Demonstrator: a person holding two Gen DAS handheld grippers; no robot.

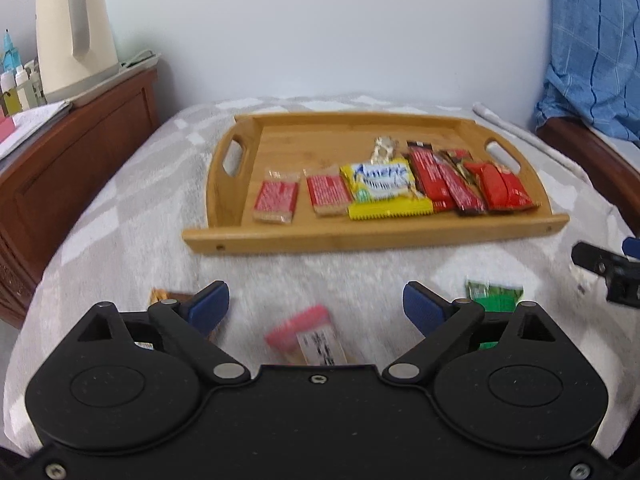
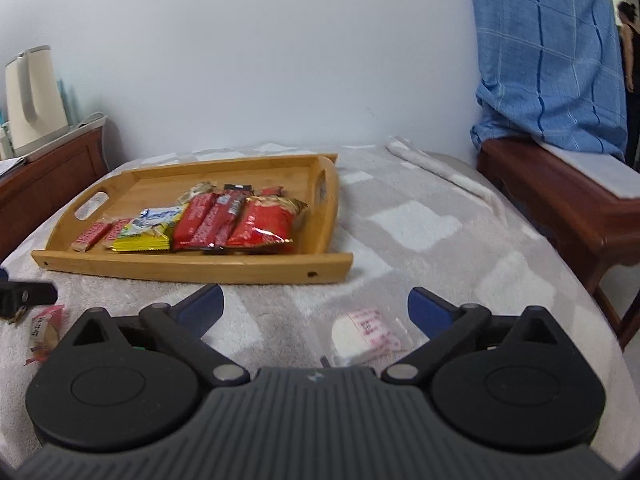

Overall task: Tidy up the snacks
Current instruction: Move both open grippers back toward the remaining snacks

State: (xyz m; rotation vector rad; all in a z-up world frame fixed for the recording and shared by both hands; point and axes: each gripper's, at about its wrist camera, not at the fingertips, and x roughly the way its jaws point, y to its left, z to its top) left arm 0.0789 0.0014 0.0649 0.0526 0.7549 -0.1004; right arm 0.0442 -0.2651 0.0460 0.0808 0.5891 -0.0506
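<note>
A bamboo tray (image 1: 280,236) (image 2: 192,270) sits on the grey blanket and holds several snacks in a row: red wafers (image 1: 277,197), a yellow pack (image 1: 380,186) (image 2: 148,232), red bars (image 1: 444,184) and a red bag (image 2: 266,220). My left gripper (image 1: 316,308) is open above a pink snack pack (image 1: 308,336) that lies on the blanket between its fingers. A green pack (image 1: 494,296) lies by its right finger and a brown pack (image 1: 168,294) by its left. My right gripper (image 2: 316,308) is open over a white-pink pack (image 2: 366,334).
A wooden cabinet (image 1: 76,160) with a cream kettle (image 1: 74,28) and bottles stands at the left. A wooden bench (image 2: 568,208) with a blue checked cloth (image 2: 548,52) stands at the right. A white wall is behind. The right gripper's tip (image 1: 604,268) shows in the left wrist view.
</note>
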